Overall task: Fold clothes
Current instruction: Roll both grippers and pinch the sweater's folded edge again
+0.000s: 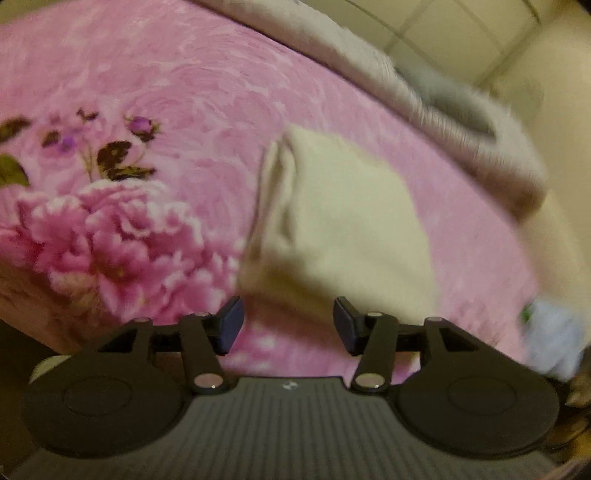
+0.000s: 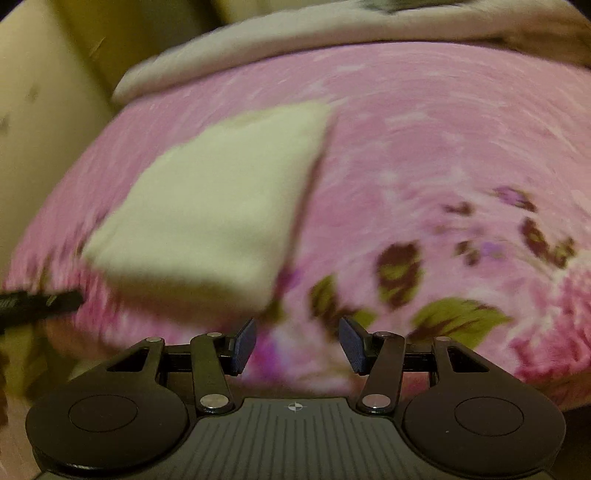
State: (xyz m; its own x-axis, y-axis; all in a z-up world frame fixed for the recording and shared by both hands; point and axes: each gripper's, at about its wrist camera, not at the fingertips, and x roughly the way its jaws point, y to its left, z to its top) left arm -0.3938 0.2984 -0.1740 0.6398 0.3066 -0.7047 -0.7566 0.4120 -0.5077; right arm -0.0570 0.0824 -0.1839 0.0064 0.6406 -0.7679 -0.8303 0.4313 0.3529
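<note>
A cream cloth [image 1: 343, 225] lies folded into a compact rectangle on the pink flowered bedspread [image 1: 166, 92]. It also shows in the right wrist view [image 2: 218, 199], left of centre. My left gripper [image 1: 288, 325] is open and empty, hovering just in front of the cloth's near edge. My right gripper [image 2: 297, 345] is open and empty, near the cloth's near right corner and apart from it. Both views are blurred by motion.
A grey-beige blanket [image 1: 424, 96] is bunched along the far side of the bed, also seen in the right wrist view [image 2: 332, 29]. A pale blue item [image 1: 554, 339] lies at the bed's right edge. A dark object [image 2: 37, 306] enters at left. Cream wall [image 2: 40, 110] beyond.
</note>
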